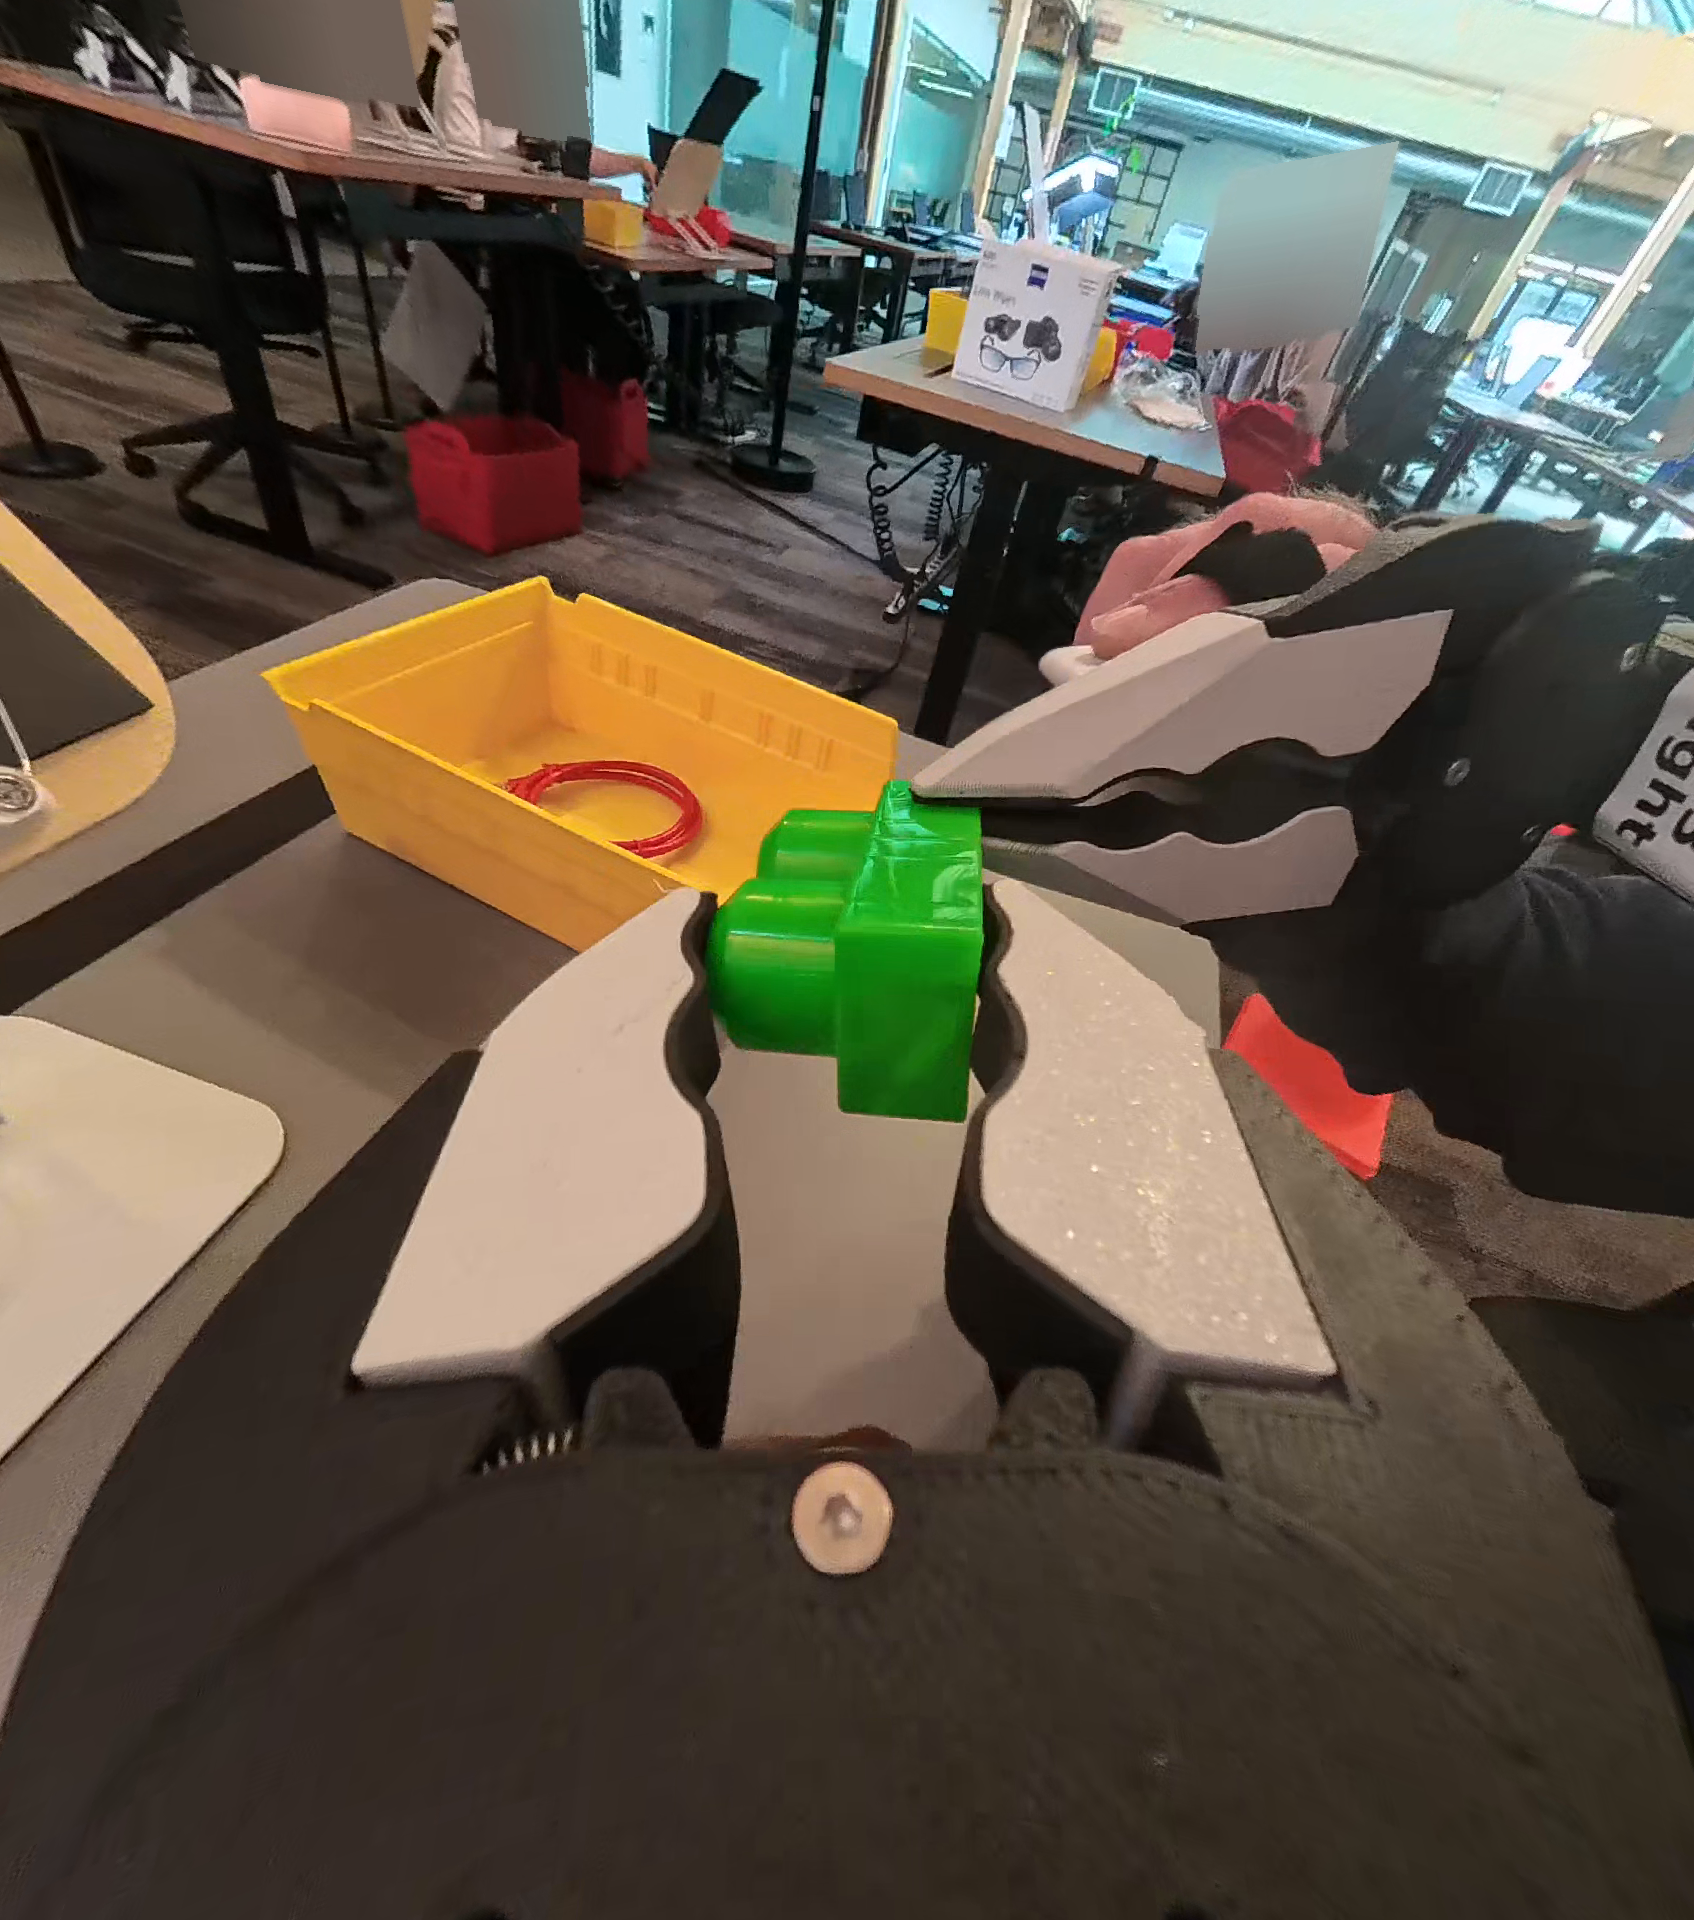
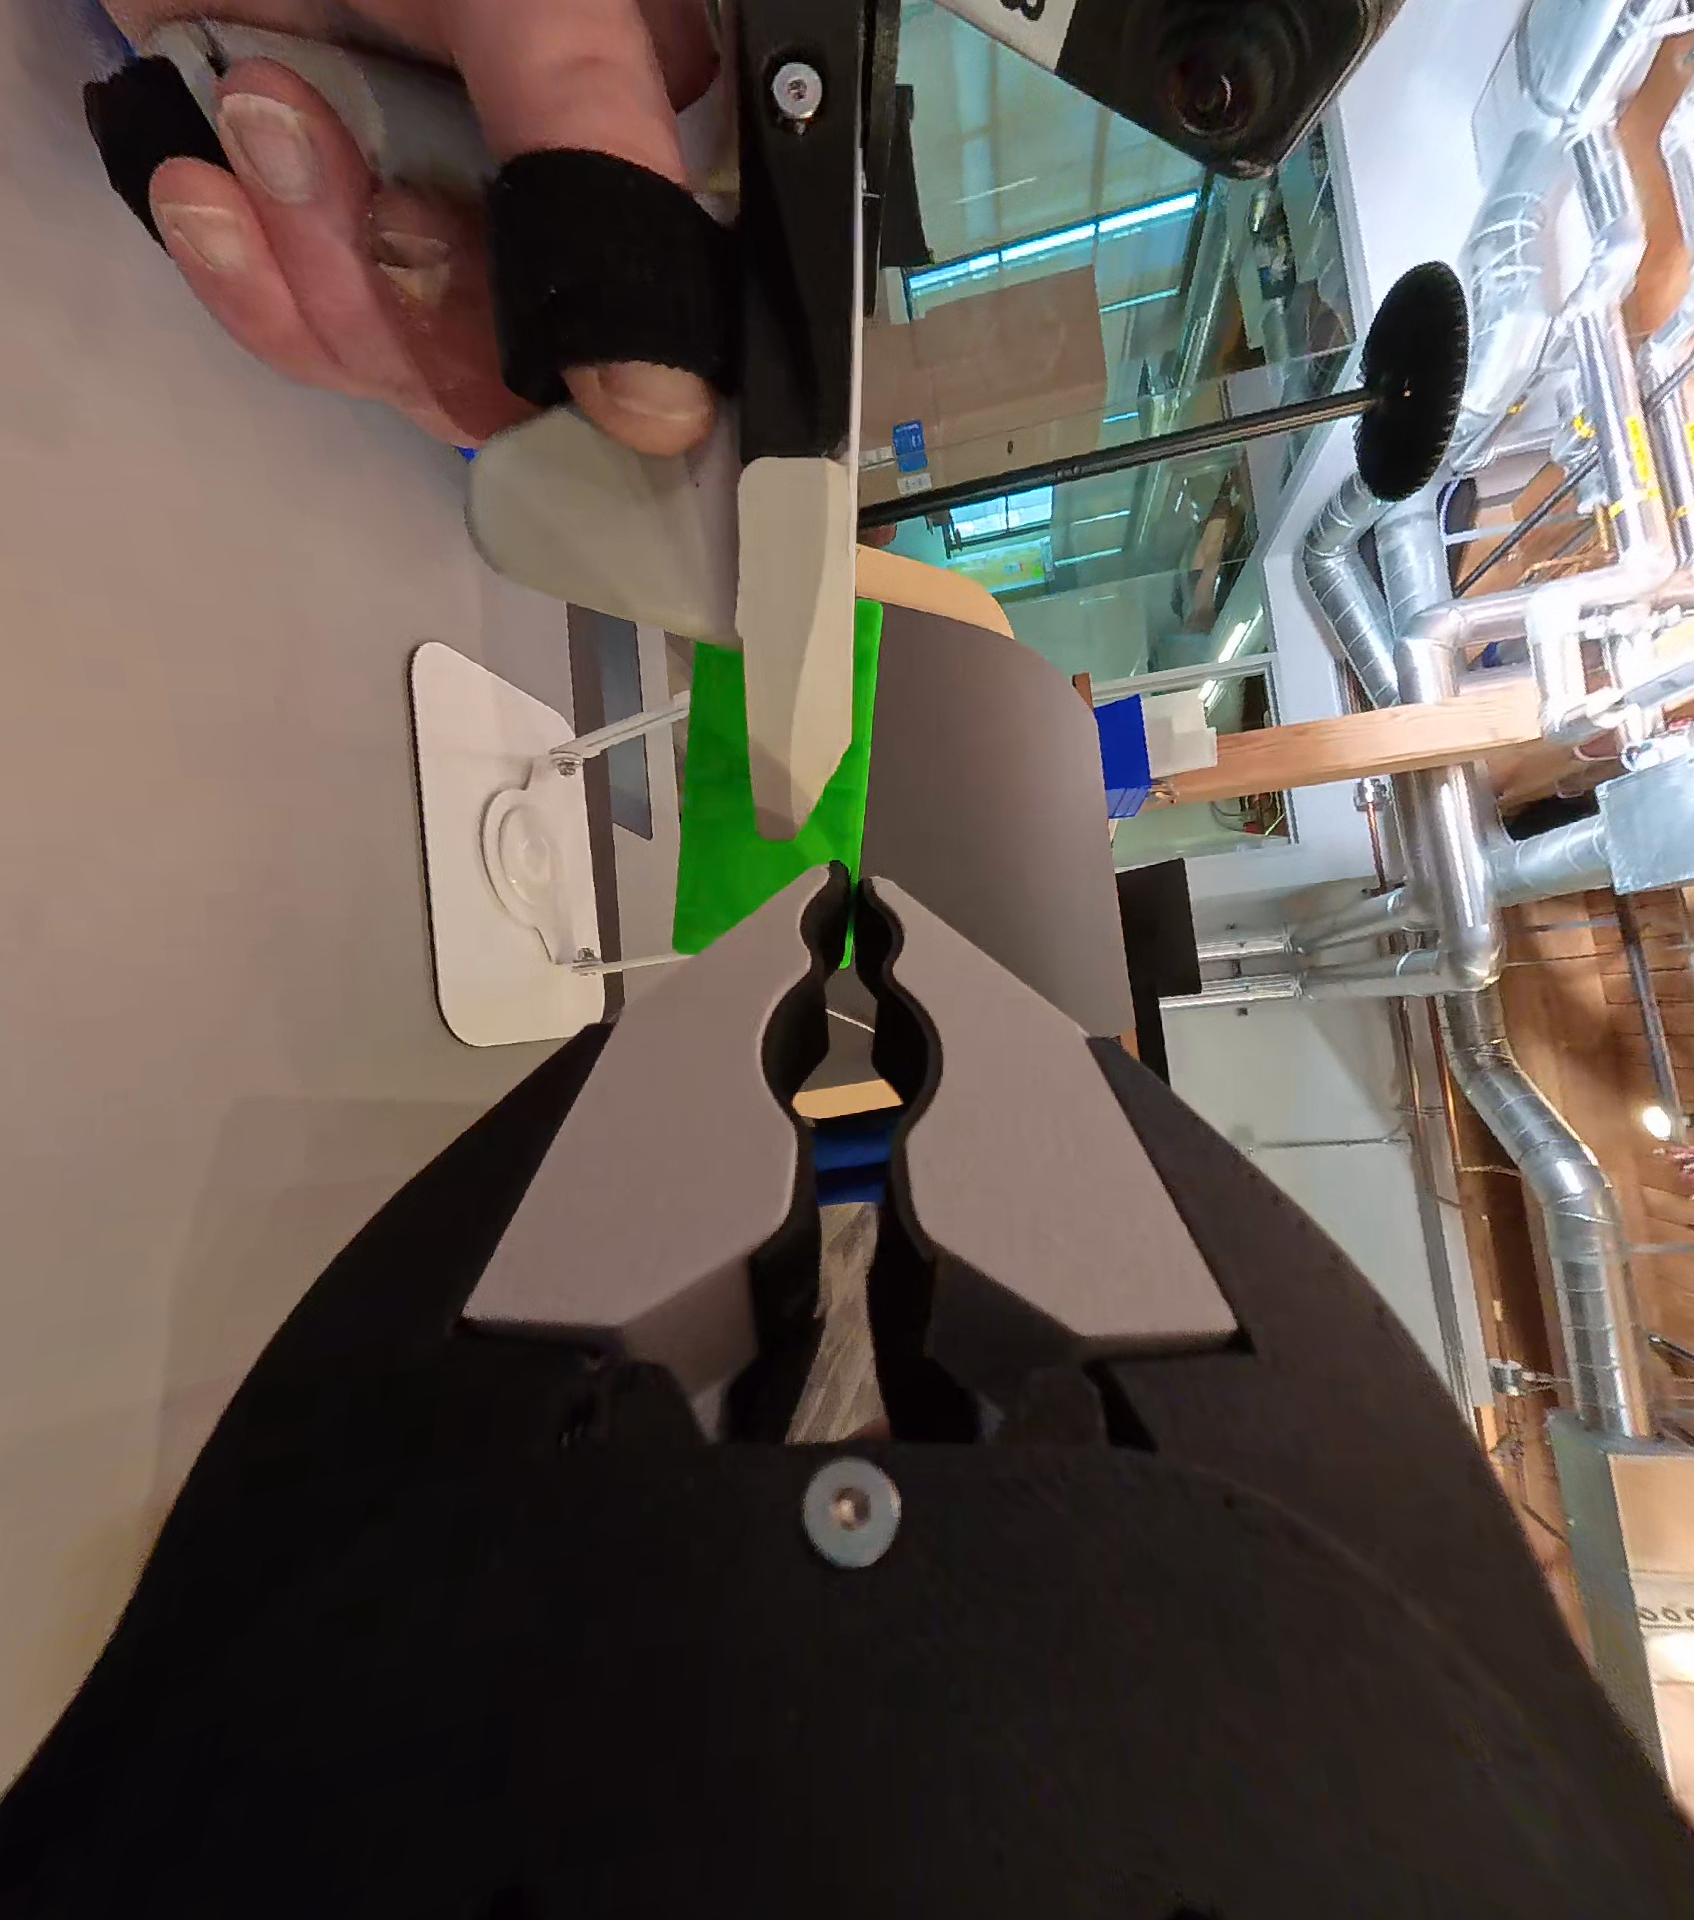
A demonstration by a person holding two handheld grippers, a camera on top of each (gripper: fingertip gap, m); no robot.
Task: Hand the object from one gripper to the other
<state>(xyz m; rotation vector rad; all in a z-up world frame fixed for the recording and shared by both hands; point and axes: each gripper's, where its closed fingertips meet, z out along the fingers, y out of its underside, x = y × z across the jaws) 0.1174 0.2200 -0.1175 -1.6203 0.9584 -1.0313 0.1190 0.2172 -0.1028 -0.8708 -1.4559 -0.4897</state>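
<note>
The right gripper [image 2: 848,883] pinches the thin edge of the green block [image 2: 718,821]. The left gripper [image 2: 781,665] reaches down across the block, held by a hand [image 2: 386,239] above the grey desk [image 2: 147,831].

Open-plan office workshop: desks [image 1: 1030,416], office chairs [image 1: 230,312], exposed ducts [image 2: 1549,1195].
</note>
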